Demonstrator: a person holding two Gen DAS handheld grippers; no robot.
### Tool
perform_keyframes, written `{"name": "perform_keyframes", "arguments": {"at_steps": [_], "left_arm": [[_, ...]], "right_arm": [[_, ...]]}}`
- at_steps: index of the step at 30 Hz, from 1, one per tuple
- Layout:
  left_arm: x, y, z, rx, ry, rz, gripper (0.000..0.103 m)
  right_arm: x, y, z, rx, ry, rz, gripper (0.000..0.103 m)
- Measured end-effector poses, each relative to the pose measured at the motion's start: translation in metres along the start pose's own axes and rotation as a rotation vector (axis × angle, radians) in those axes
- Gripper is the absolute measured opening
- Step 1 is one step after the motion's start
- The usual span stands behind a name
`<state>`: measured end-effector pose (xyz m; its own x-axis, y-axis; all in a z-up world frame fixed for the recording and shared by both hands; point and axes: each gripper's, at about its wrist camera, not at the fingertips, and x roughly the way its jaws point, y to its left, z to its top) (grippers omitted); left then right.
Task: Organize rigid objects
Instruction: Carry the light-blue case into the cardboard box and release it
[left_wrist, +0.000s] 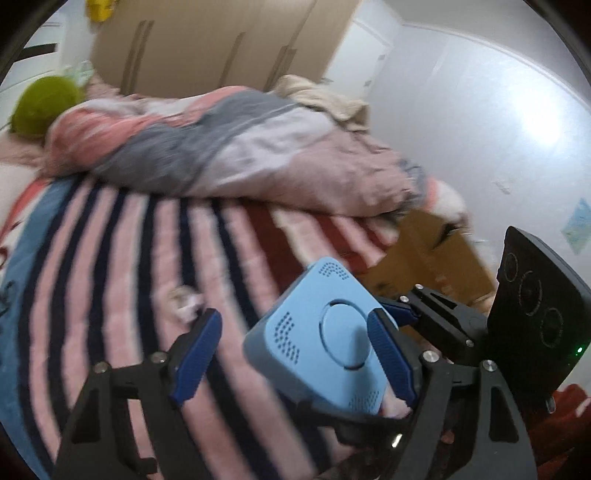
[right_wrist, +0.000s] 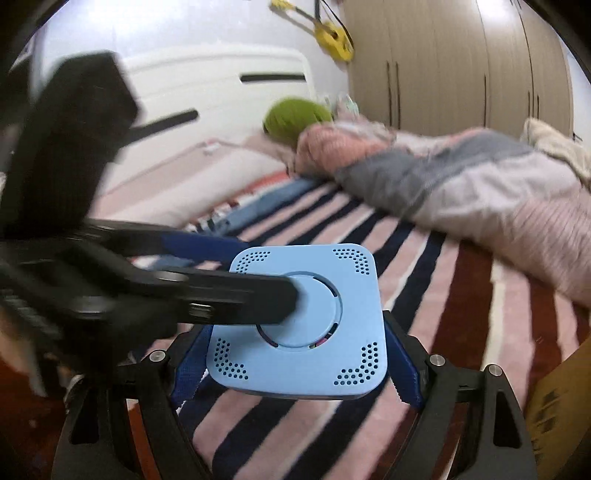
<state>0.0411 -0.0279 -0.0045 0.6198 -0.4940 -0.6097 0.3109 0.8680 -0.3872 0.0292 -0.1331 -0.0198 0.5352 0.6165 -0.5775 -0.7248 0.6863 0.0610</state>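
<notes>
A light-blue square box (right_wrist: 299, 325) with a round centre button and dotted corners is held above the striped bed. My right gripper (right_wrist: 295, 369) is shut on its two sides. In the left wrist view the box (left_wrist: 325, 343) sits to the right between my left gripper's (left_wrist: 295, 354) open fingers. The right finger (left_wrist: 391, 358) lies on the box's round button; the left finger (left_wrist: 195, 358) stands well apart. The right gripper's body (left_wrist: 436, 317) grips the box from the far side. In the right wrist view the left gripper's finger (right_wrist: 236, 299) reaches across the box top.
The bed carries a pink, navy and red striped blanket (left_wrist: 122, 280), a crumpled pink-grey quilt (left_wrist: 221, 147) and a green round cushion (left_wrist: 40, 107). A cardboard box (left_wrist: 432, 258) stands beside the bed. Wardrobes (right_wrist: 454, 62) line the wall; a yellow toy guitar (right_wrist: 332, 37) hangs there.
</notes>
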Motion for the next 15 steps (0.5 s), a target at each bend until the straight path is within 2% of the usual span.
{"name": "perform_keyframes", "arguments": {"at_steps": [3, 9, 15], "left_arm": [[0.01, -0.034, 0.016, 0.05, -0.009, -0.068, 0.066], [0.046, -0.099, 0.047, 0.141, 0.006, -0.104, 0.066], [0.103, -0.163, 0.07, 0.225, 0.067, -0.16, 0.066]], "right_arm": [[-0.031, -0.017, 0.004, -0.006, -0.037, -0.024, 0.081], [-0.083, -0.072, 0.0, 0.041, -0.083, -0.085, 0.081], [-0.122, -0.136, -0.013, 0.123, -0.066, -0.164, 0.081]]}}
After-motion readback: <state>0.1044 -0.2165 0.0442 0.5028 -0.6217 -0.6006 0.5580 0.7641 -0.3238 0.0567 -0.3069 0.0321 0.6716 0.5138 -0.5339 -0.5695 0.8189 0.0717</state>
